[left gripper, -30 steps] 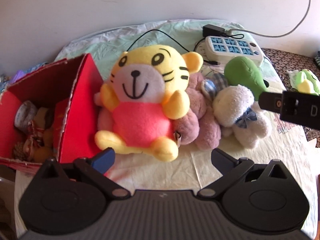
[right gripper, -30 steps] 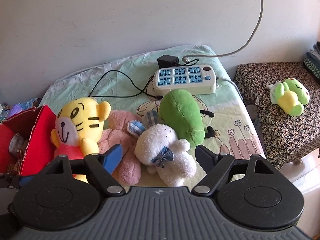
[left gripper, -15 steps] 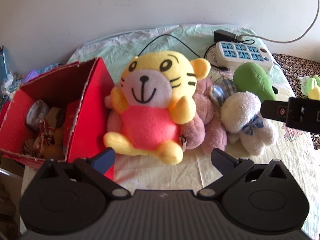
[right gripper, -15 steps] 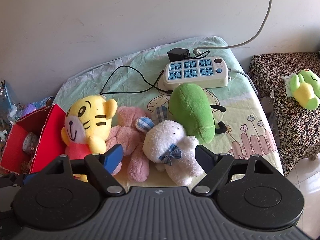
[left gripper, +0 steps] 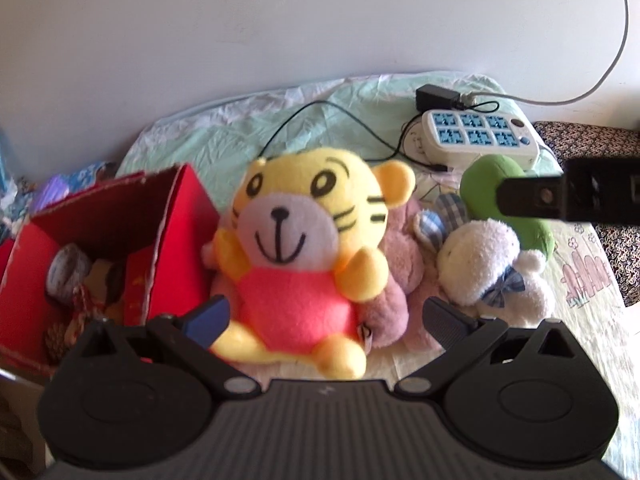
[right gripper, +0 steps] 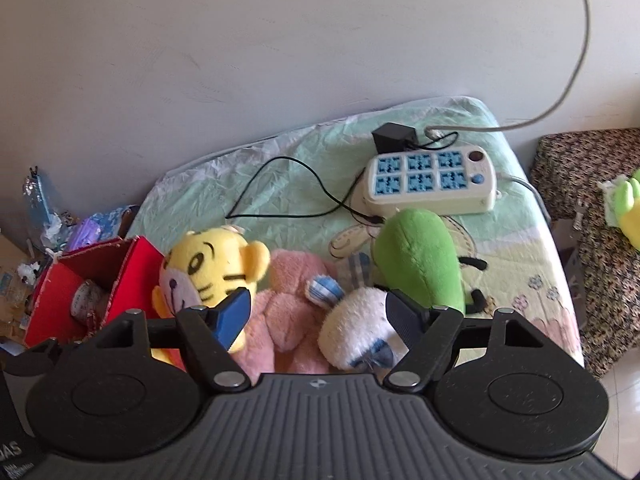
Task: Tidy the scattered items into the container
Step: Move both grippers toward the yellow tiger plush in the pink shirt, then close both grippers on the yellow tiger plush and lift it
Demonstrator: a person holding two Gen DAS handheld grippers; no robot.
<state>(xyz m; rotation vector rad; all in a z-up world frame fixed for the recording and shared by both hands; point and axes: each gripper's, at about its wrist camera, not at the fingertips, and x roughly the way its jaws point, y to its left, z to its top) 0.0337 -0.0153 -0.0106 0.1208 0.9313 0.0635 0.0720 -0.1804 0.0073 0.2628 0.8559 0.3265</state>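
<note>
Hovering level, both grippers' jaws gape: left [left gripper: 326, 316] facing tiger plush [left gripper: 304, 248], right [right gripper: 318, 306] above white plush [right gripper: 356, 332].

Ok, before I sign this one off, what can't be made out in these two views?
- Red box contents: left wrist view, blurred and partly behind its wall.
- Pink plush: face hidden by the tiger plush and white plush in both views.
- Green-yellow toy: cut off by the right wrist view's edge.
</note>
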